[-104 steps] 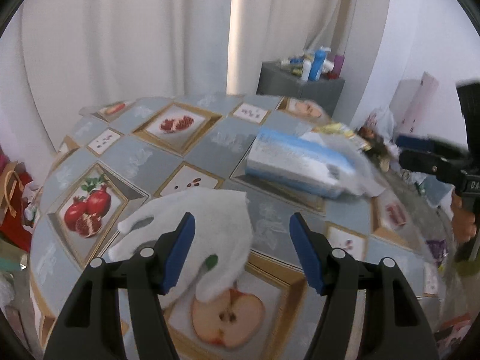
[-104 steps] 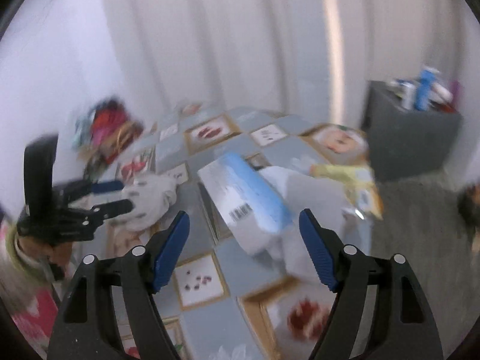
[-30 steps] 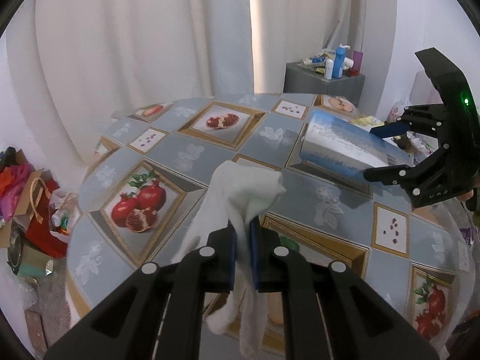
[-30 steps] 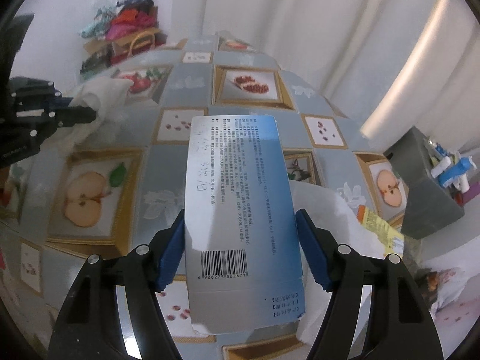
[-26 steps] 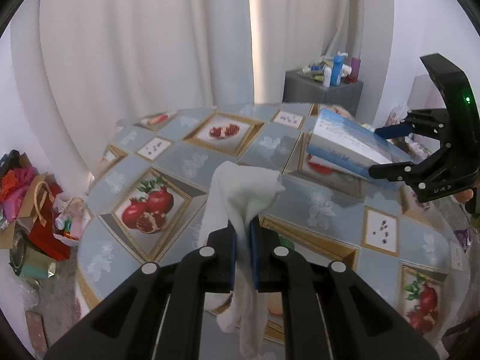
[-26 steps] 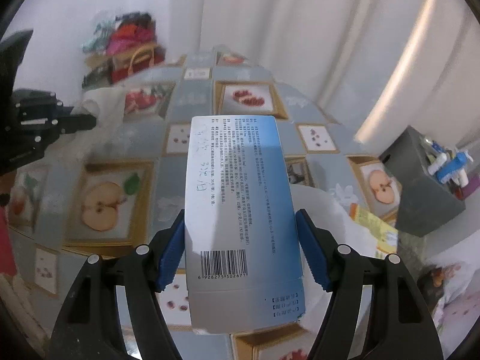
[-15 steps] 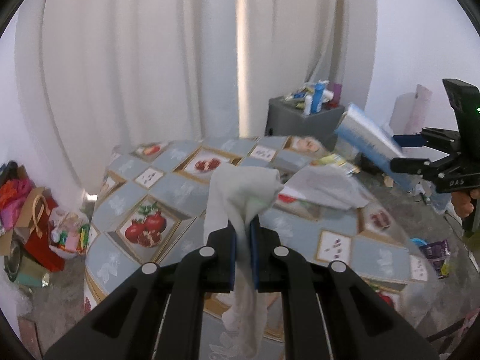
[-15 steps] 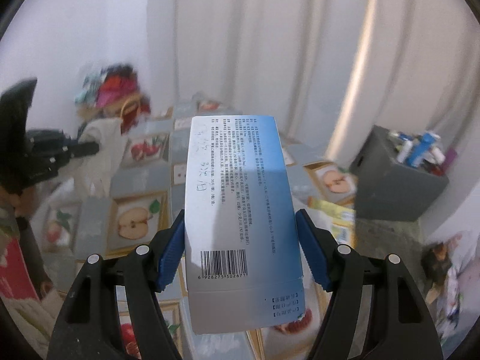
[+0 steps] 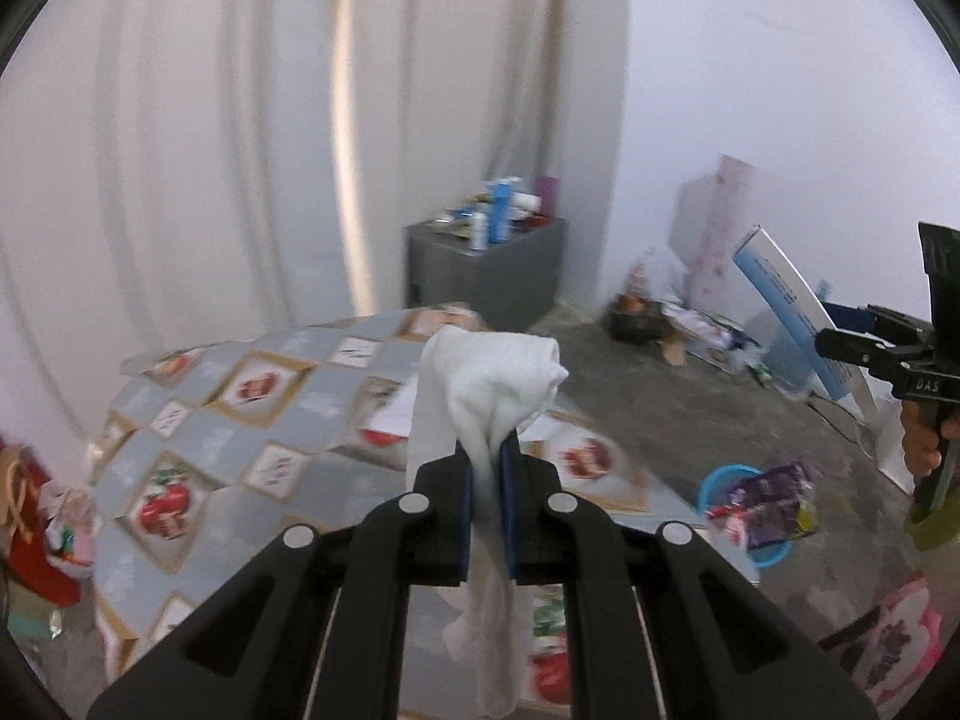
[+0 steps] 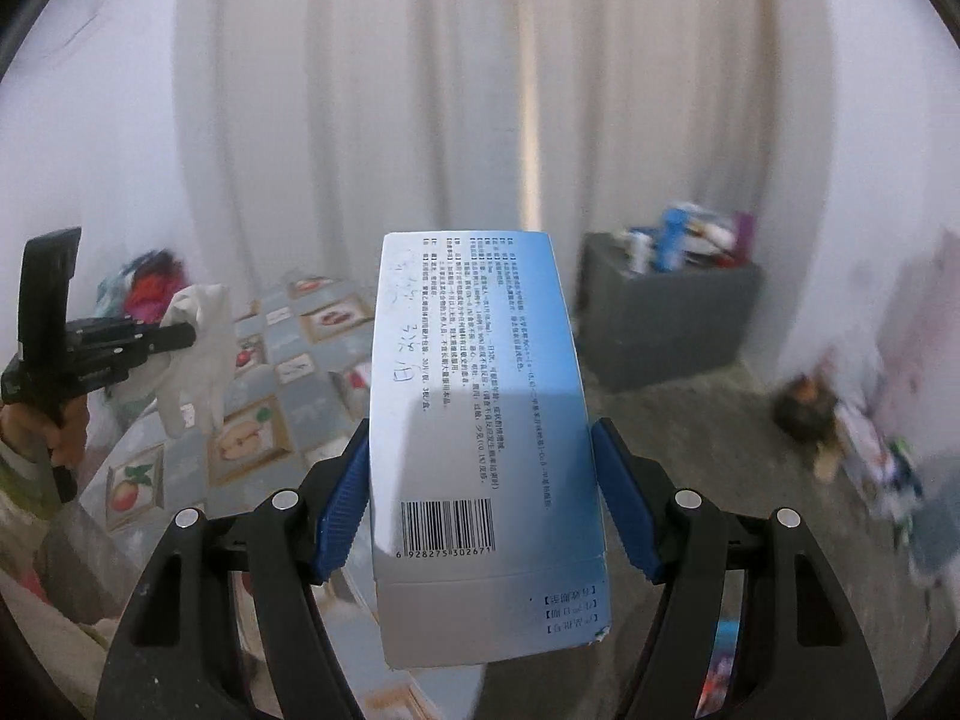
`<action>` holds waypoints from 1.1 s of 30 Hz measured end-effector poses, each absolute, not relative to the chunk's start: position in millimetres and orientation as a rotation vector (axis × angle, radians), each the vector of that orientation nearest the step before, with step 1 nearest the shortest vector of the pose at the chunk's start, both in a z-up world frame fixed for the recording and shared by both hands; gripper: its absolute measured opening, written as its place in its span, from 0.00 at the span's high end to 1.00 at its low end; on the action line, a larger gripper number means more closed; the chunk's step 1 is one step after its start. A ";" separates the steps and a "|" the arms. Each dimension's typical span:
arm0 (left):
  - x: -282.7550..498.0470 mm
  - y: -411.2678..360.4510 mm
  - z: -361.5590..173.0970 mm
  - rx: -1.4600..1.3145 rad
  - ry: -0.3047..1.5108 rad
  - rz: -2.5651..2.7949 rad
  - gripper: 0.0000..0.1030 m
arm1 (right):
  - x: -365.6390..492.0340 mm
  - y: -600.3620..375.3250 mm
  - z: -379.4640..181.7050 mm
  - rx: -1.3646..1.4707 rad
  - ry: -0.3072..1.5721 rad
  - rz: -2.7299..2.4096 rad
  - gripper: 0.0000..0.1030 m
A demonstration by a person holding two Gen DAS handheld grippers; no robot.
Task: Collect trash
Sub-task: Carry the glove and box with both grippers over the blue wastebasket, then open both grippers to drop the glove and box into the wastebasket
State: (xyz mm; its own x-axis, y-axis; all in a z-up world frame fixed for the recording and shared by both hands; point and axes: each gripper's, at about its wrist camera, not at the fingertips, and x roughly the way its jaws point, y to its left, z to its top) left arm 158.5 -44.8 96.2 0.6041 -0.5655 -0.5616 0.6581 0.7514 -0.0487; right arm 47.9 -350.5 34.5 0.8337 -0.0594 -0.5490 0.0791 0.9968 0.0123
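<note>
White curtains (image 9: 240, 150) behind patterned counter (image 9: 252, 420). Left gripper (image 9: 486, 492) clamps white tissue (image 9: 492, 384); right gripper (image 10: 480, 510) clamps blue box (image 10: 474, 420), hiding floor. Blurred basket (image 9: 738, 510), probably trash-filled.

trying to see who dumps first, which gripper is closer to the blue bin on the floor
Probably right. The right gripper with the box hangs above and beyond the blue bin; the left gripper with its cloth is over the table.

White curtains (image 9: 252, 138) hang behind a grey cabinet (image 9: 486, 276) on grey floor (image 9: 660, 414).
</note>
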 end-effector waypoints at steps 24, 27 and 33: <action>71.6 -387.5 2.9 0.381 0.951 -1.251 0.92 | -75.4 -529.9 -153.0 0.657 0.803 -0.516 0.36; 71.4 -426.4 -23.2 0.420 0.999 -1.247 0.92 | -72.8 -545.3 -185.2 0.685 0.866 -0.540 0.36; 74.1 -501.2 -69.9 0.509 1.062 -1.235 0.92 | -63.2 -581.8 -231.0 0.668 0.917 -0.602 0.35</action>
